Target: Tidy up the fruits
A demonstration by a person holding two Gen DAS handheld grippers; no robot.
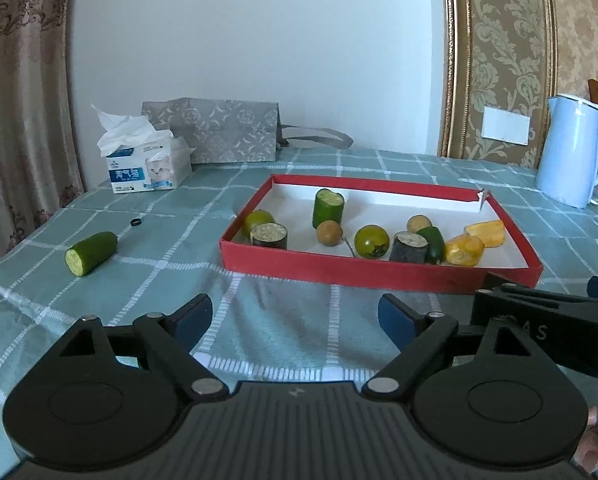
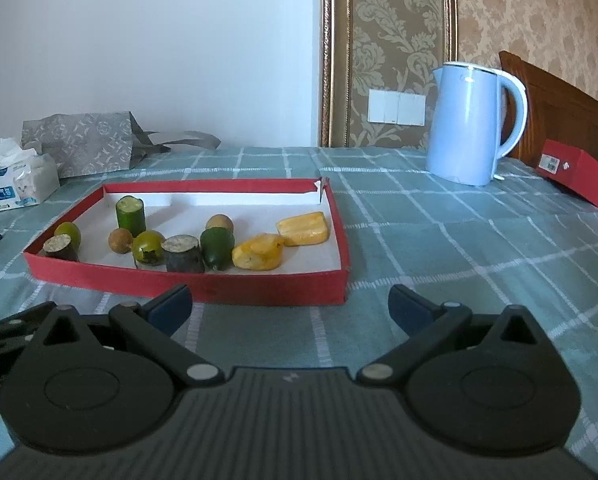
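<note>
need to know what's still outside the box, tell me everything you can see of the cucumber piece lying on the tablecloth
The cucumber piece is a short green cylinder with smooth dark skin and one pale, seedy cut face turned toward the left wrist camera; its far end looks rounded. It lies on its side on the green checked tablecloth, apart from and left of the red box. A small black ring sits just beyond it, not touching. Nothing grips it: the left gripper is open and short of it.
</note>
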